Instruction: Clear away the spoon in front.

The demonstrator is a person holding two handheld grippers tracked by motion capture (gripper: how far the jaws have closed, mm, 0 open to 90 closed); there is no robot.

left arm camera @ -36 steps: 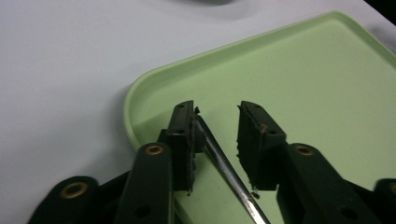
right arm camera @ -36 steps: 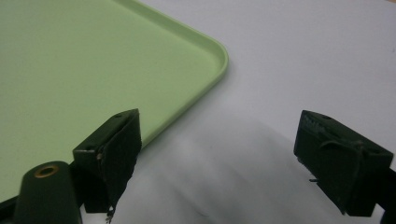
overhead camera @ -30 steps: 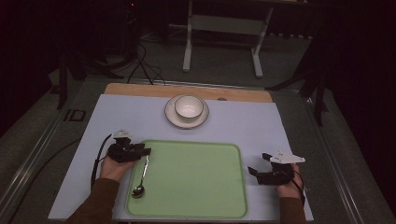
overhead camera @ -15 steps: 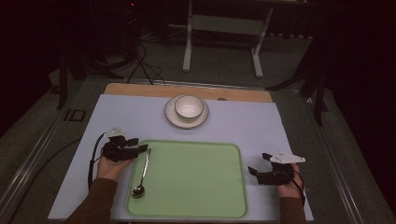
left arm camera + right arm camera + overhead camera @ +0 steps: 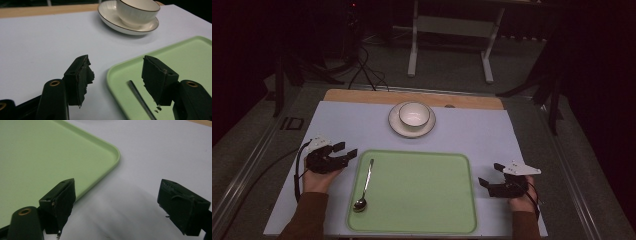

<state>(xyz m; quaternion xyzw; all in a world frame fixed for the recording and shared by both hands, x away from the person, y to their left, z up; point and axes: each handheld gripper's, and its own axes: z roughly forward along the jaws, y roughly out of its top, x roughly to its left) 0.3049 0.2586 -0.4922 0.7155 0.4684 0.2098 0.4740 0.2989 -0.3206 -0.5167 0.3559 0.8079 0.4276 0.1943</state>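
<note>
The spoon [image 5: 364, 184] lies on the green tray [image 5: 422, 220], long way from 12 to 6 o'clock, bowl end near. The left gripper [image 5: 343, 154], wide open and empty, is closest, at its 10 o'clock. The right gripper [image 5: 490, 176] is open and empty too.

Dim room, dark grey floor [image 5: 452, 65]. White table frame [image 5: 451, 25] at far side, black cables [image 5: 362, 65] and dark stands [image 5: 552, 85] flanking.
</note>
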